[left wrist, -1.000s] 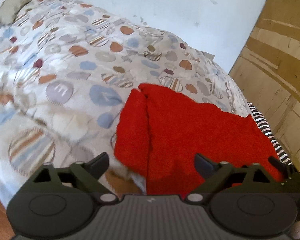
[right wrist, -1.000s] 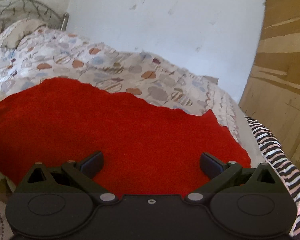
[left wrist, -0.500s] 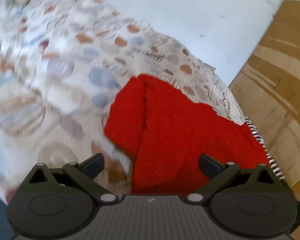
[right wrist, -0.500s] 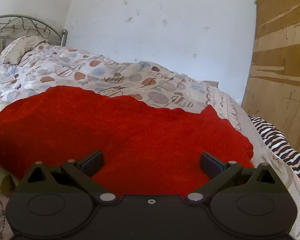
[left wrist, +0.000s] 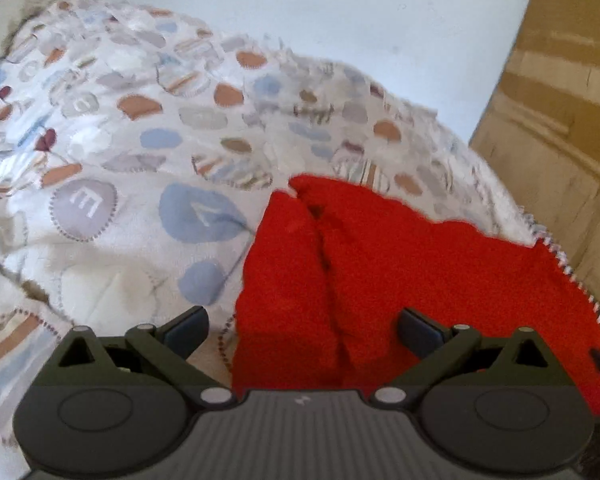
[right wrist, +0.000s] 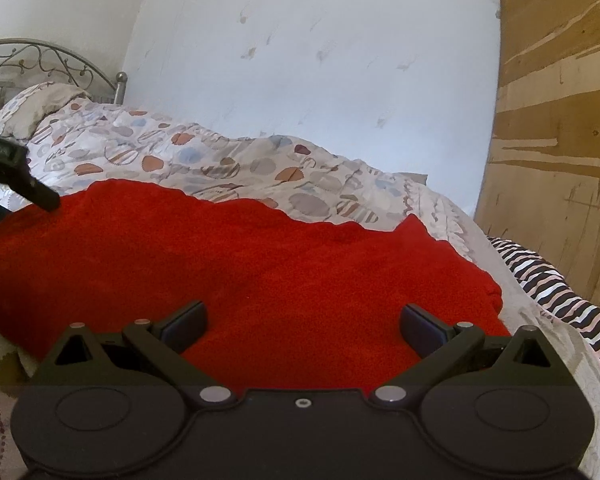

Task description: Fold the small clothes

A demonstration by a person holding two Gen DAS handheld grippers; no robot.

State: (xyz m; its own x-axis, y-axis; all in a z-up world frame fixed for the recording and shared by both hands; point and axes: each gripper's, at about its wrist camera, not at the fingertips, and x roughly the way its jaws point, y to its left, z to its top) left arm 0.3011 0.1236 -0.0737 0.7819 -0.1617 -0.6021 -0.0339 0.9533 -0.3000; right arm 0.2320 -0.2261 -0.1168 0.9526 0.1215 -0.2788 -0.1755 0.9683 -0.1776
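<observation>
Your left gripper has its jaws spread wide with nothing between them, hovering over the near left edge of the red garment. Your right gripper is spread apart too, holding nothing, above the near middle of that red garment. The garment lies flat on the patterned quilt. A striped cloth sits just right of it. Farther back there's a metal headboard and white wall.
</observation>
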